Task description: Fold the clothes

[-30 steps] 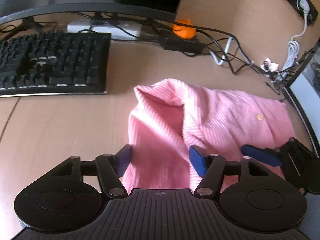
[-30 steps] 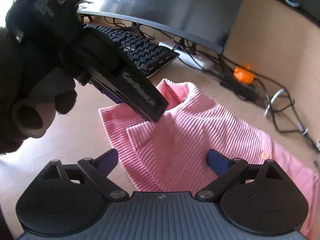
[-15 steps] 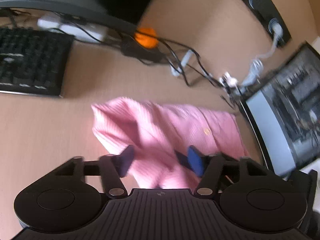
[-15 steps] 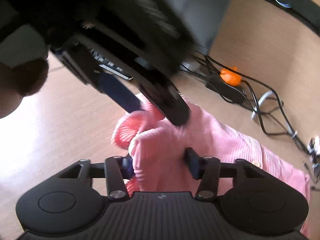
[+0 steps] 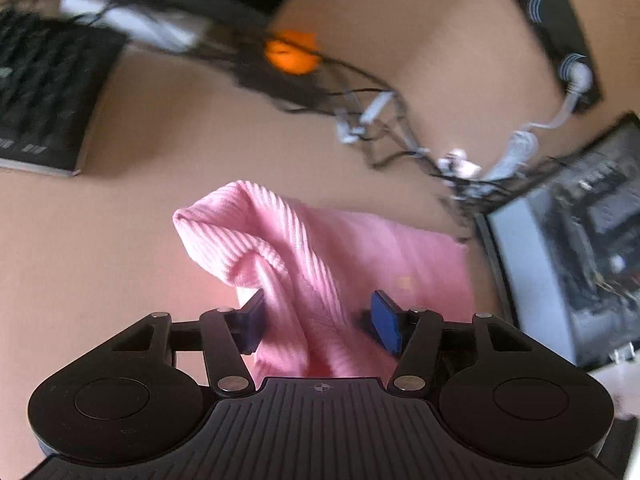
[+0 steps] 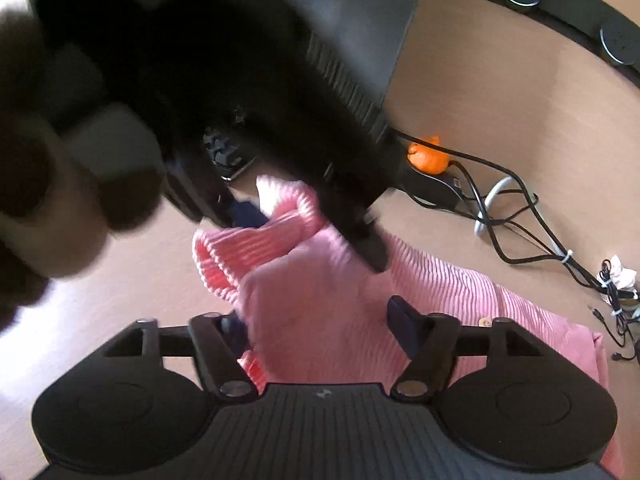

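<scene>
A pink ribbed garment (image 5: 304, 248) lies bunched on the wooden desk (image 5: 100, 248). My left gripper (image 5: 318, 322) has its blue pads on either side of a raised fold of the cloth, with a wide gap between them. My right gripper (image 6: 320, 326) likewise straddles a lifted bunch of the same garment (image 6: 320, 296), jaws apart. In the right wrist view the left gripper (image 6: 280, 216) and the gloved hand holding it fill the upper left, its fingers at the garment's rolled edge. A small button (image 6: 485, 322) shows on the flat part.
A black keyboard (image 5: 40, 92) lies at the far left. A monitor base (image 6: 340, 20), an orange object (image 5: 290, 52) and tangled cables (image 5: 380, 120) sit at the back. A computer case (image 5: 572, 240) stands on the right.
Both grippers lifted and swung with the cloth; the garment's left edge rose into a rolled peak. The right gripper's jaws closed in, then widened. The left view turned right and is blurred.
</scene>
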Demonstrator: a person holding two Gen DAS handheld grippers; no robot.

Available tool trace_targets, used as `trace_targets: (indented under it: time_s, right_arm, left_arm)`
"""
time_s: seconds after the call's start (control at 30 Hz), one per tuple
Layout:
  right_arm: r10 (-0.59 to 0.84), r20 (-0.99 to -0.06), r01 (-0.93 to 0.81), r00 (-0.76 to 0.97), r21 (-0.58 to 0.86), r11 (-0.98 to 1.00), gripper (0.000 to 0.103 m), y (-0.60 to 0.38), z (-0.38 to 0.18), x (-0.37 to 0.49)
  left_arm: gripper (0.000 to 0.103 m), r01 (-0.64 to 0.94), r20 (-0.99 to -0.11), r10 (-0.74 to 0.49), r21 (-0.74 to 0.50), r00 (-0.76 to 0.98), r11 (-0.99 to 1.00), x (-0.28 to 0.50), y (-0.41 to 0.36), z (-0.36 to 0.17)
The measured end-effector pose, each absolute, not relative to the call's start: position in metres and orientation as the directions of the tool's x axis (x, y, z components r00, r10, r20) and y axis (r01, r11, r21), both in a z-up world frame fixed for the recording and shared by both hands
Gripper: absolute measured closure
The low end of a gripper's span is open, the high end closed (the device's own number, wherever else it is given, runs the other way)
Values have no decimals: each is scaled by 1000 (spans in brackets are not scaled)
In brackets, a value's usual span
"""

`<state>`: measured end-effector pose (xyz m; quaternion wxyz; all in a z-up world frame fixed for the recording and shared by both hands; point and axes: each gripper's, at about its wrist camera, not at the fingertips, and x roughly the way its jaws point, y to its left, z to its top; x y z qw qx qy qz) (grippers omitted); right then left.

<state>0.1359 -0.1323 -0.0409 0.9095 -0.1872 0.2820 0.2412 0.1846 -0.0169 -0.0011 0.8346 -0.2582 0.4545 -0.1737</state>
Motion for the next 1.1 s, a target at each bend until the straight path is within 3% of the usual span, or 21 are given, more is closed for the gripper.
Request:
trace_targets:
  time_s: [0.03,0.1,0.2,0.3,0.47,0.5,0.53,0.63,0.67,0.8,0.93,1.1]
  right_arm:
    - [329,-609,-541,722,-199,817,38,-133,-43,139]
    - [318,-620,-526,717,-184,830,66,-138,-44,144]
    - [333,-624,-513,707,-129,849,77,-150,-37,148]
    - [338,-615,-506,712,-116,855,78,-158,-29,145]
    - [278,-603,-468,747,-181,865,76,-156,-31,139]
    - [255,-599,-455,759,-208,866,70,-155,-33,139]
    - [233,-597,-442,768,-231,867,67,-154,-35,139]
    - [210,-624,-432,752,-227,873,70,-159,-41,144]
    - [217,-632,-435,744,-212,875,74,-161,-41,146]
    - [301,-618,-479,727,-142,866,81,-163,-19,140]
    - [451,-542,-557,709,-39,829,81,-161,18,126]
    - [605,-424,-600,674,165,783,81,-176,52,112]
  left_arm:
    - [43,78,-662,-536,-590,524,804,184,-20,3]
    - [39,120,-650,-553,-586,521,801,184,-25,11]
    - [32,100,-668,-495,-537,556,838,188,-20,10]
    - [26,34,-702,-453,-522,550,852,202,-16,-3]
    - [23,61,-700,-514,-562,495,825,225,-43,-20]
    - [25,71,-705,-519,-560,484,825,228,-50,-22]
    - [35,80,-708,-524,-558,473,826,229,-56,-24]
    - [56,103,-723,-519,-536,455,838,227,-68,-26]
    - [58,105,-725,-516,-532,456,840,225,-67,-24]
    - [62,118,-732,-494,-502,469,857,215,-64,-6]
    - [62,179,-749,-394,-355,533,918,189,-62,53]
    - [52,239,-729,-338,-241,595,941,164,-72,113]
